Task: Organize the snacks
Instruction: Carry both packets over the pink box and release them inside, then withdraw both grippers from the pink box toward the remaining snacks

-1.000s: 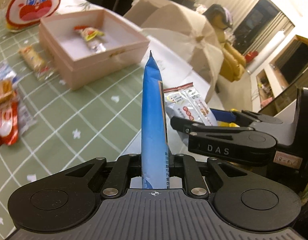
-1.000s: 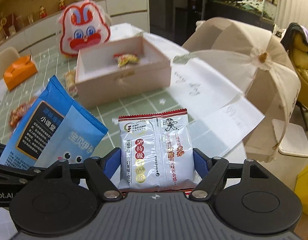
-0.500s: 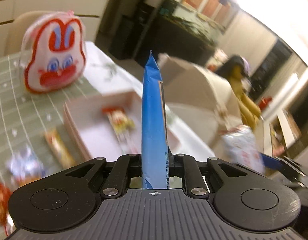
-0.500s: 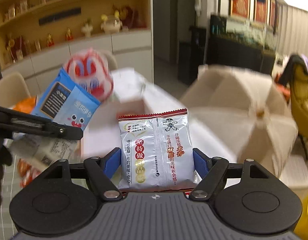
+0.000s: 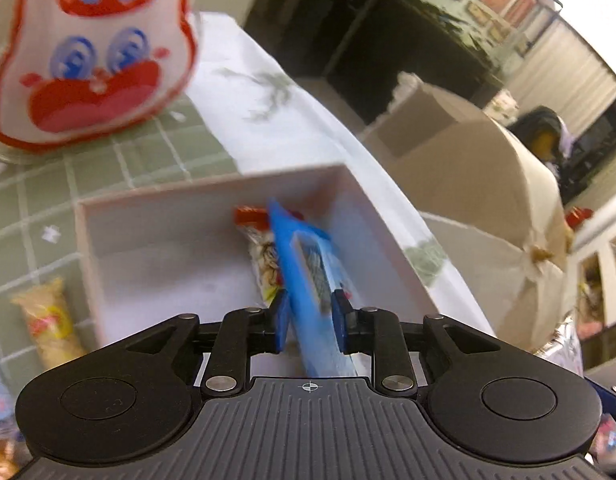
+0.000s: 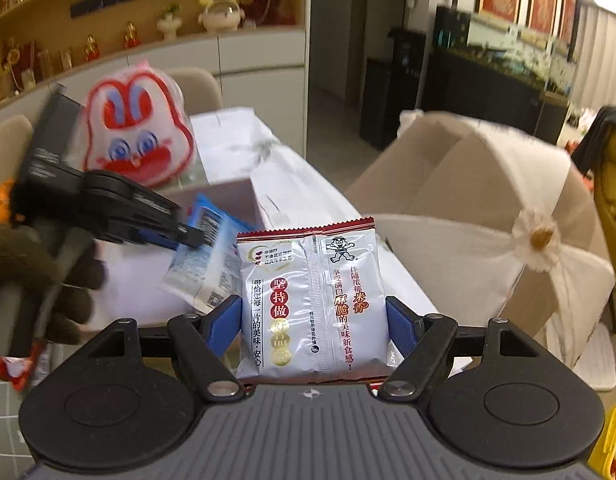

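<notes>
Left gripper (image 5: 308,320), jaws parted, over the pink box (image 5: 211,188) at 12 o'clock; blue packet (image 5: 308,264) loose between. Right gripper (image 6: 314,320) clamps the silver packet (image 6: 312,300).

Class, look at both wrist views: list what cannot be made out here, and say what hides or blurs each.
- Left wrist view: the print on the blue snack packet is motion-blurred.
- Left wrist view: the red-ended wrapped snack in the pink box is partly behind that packet.
- Right wrist view: the box interior is hidden by the left gripper and silver rice-cracker packet.
</notes>
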Action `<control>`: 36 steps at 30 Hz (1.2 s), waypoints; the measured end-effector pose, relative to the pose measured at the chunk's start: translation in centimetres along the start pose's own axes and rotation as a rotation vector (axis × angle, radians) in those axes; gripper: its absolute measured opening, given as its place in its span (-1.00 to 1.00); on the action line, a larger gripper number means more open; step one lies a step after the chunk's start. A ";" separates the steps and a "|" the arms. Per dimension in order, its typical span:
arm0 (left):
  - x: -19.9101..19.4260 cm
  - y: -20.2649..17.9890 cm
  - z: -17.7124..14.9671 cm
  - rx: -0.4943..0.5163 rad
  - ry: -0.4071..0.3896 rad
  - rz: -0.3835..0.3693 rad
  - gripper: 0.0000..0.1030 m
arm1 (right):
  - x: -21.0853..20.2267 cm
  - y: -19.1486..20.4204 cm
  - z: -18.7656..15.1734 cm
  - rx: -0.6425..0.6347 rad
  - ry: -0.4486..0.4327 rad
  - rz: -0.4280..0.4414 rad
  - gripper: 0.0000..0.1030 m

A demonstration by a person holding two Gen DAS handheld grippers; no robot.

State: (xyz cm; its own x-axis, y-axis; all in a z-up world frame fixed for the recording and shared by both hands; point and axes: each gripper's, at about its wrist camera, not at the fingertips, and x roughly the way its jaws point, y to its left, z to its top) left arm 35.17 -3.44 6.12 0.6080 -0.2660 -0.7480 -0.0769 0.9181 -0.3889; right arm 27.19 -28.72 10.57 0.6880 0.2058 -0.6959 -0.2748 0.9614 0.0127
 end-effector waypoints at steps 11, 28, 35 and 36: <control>-7.0 1.6 -2.1 0.010 -0.051 0.102 -0.49 | 8.2 3.7 4.8 0.015 0.074 0.245 0.48; -10.8 0.8 -8.6 0.047 -0.053 -0.045 -0.50 | 9.5 3.9 3.4 0.244 0.084 0.282 0.55; -12.3 -0.4 -11.1 0.126 -0.022 -0.072 -0.50 | 5.4 6.0 1.3 0.076 0.027 0.034 0.56; -12.4 -0.2 -11.4 0.120 -0.013 -0.081 -0.50 | 4.9 6.2 0.6 0.058 0.022 0.014 0.56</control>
State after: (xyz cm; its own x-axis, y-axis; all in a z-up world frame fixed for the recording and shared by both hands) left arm 18.68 -3.65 9.30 0.6188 -0.3378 -0.7092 0.0673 0.9223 -0.3805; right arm 29.23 -21.64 7.70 0.6692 0.2163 -0.7109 -0.2450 0.9674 0.0638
